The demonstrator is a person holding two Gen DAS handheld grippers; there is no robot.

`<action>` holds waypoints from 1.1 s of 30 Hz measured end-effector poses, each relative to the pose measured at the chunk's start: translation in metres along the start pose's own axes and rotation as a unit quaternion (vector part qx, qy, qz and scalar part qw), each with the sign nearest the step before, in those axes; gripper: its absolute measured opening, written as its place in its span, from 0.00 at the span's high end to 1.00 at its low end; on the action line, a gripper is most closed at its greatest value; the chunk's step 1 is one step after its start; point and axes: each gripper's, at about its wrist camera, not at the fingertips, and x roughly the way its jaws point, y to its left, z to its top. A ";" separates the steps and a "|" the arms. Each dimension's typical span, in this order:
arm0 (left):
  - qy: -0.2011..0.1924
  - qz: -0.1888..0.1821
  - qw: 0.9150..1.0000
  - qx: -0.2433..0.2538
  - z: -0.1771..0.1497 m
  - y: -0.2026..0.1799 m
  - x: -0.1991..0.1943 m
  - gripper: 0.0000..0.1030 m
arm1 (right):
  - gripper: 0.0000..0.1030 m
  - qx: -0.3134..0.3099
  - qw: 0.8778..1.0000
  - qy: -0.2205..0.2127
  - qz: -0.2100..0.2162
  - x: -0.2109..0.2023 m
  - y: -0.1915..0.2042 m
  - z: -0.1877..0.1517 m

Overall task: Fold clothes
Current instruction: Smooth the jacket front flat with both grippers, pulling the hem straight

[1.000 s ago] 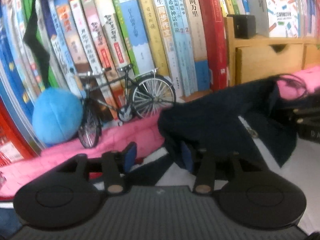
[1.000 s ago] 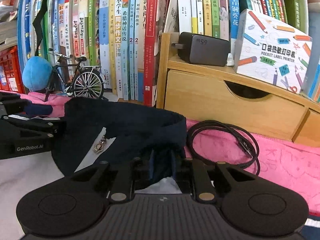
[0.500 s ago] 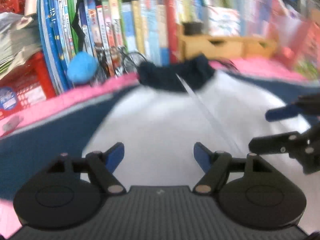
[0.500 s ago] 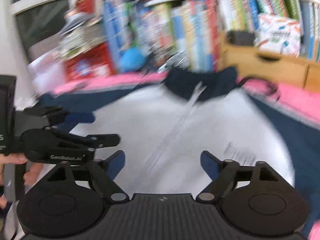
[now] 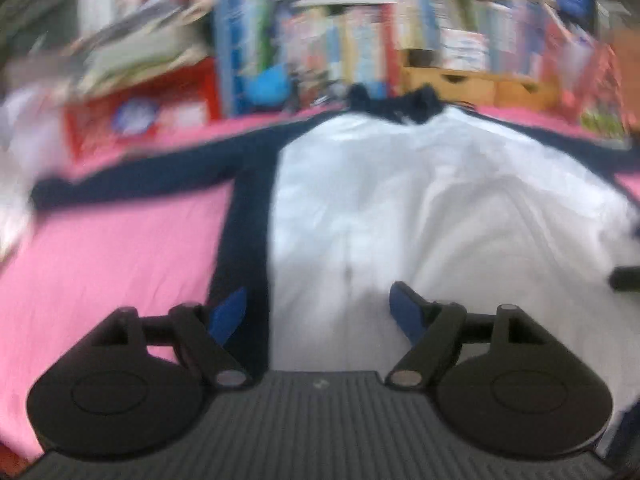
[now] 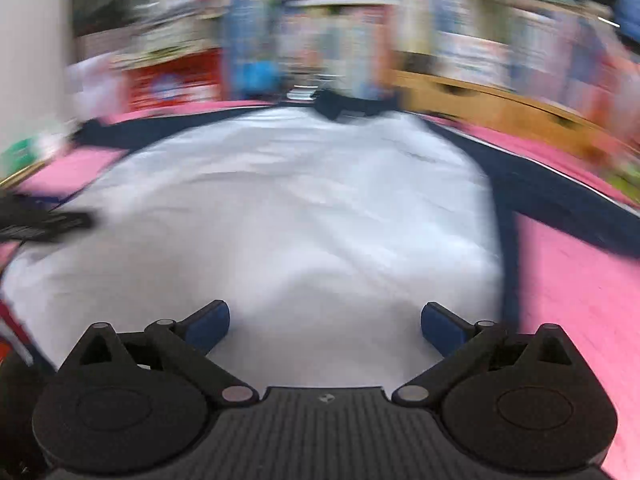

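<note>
Both wrist views were smeared by motion blur, so fine detail could not be read.

A white jacket (image 5: 420, 208) with navy sleeves and a navy collar was seen lying spread flat, front up, on a pink cover (image 5: 108, 248). The collar (image 5: 396, 104) was at the far end, close to a wooden drawer unit (image 5: 472, 84) and a row of books (image 5: 352, 48). A blue round object (image 5: 268, 82) was noted left of the collar, just past the far edge of the cover. The jacket's left navy sleeve (image 5: 132, 178) was stretched outward across the pink cover; in the right wrist view the other sleeve (image 6: 560, 196) was seen running out to the right in the same manner.

The left gripper (image 5: 318, 312) was recorded over the near part of the jacket, at the seam between the white body and the navy side panel. Its jaws were apart and opening, and nothing was clamped between the blue pads (image 5: 230, 312).

The right gripper (image 6: 325, 326) was recorded over the near white part of the jacket. Its jaws were wide apart and opening; only flat cloth showed beyond them, and none was gripped.

Each gripper was partly visible at the edge of the other's view: a dark shape at the right edge of the left view, another at the left edge of the right view.
</note>
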 end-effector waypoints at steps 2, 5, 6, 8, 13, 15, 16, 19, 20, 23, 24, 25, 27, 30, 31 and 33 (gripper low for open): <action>0.015 -0.007 0.999 -0.035 -0.005 0.001 -0.020 0.20 | 0.00 0.057 0.997 0.015 -0.051 -0.022 -0.004 -0.009; 0.040 -0.019 0.998 -0.035 -0.010 -0.014 -0.045 0.10 | 0.00 0.108 0.991 0.038 -0.065 -0.051 0.001 -0.021; 0.049 -0.013 0.998 -0.024 -0.013 -0.019 -0.050 0.10 | 0.00 0.111 0.990 0.046 -0.069 -0.059 0.007 -0.026; 0.058 0.012 0.998 0.001 -0.020 -0.030 -0.061 0.10 | 0.00 0.103 0.991 0.050 -0.073 -0.072 0.019 -0.036; 0.079 0.013 0.996 0.028 -0.040 -0.047 -0.071 0.10 | 0.00 0.052 0.995 0.034 -0.078 -0.092 0.050 -0.046; 0.079 0.016 0.996 0.041 -0.042 -0.052 -0.072 0.10 | 0.00 0.033 0.996 0.026 -0.084 -0.090 0.056 -0.040; 0.078 0.017 0.996 0.045 -0.042 -0.053 -0.071 0.10 | 0.00 0.025 0.996 0.025 -0.087 -0.090 0.060 -0.041; 0.078 0.019 0.995 0.051 -0.043 -0.057 -0.070 0.10 | 0.00 0.017 0.995 0.034 -0.089 -0.086 0.064 -0.044; 0.079 0.019 0.995 0.052 -0.044 -0.059 -0.070 0.10 | 0.00 0.016 0.995 0.038 -0.089 -0.085 0.064 -0.045; 0.082 0.016 0.995 0.058 -0.047 -0.061 -0.069 0.10 | 0.00 0.011 0.995 0.043 -0.085 -0.083 0.064 -0.048; 0.082 0.015 0.995 0.060 -0.047 -0.062 -0.068 0.10 | 0.00 0.009 0.996 0.044 -0.083 -0.083 0.064 -0.049; 0.083 0.014 0.994 0.062 -0.047 -0.063 -0.068 0.10 | 0.00 0.008 0.996 0.046 -0.080 -0.081 0.064 -0.049; 0.086 0.012 0.994 0.064 -0.047 -0.064 -0.066 0.10 | 0.00 0.005 0.996 0.054 -0.071 -0.078 0.063 -0.050; 0.093 0.010 0.994 0.064 -0.049 -0.064 -0.063 0.10 | 0.00 0.004 0.996 0.065 -0.059 -0.074 0.062 -0.051; 0.095 0.009 0.993 0.064 -0.049 -0.064 -0.062 0.10 | 0.00 0.003 0.996 0.067 -0.057 -0.073 0.063 -0.052; 0.097 0.008 0.993 0.064 -0.050 -0.064 -0.061 0.10 | 0.00 0.000 0.996 0.070 -0.053 -0.072 0.064 -0.052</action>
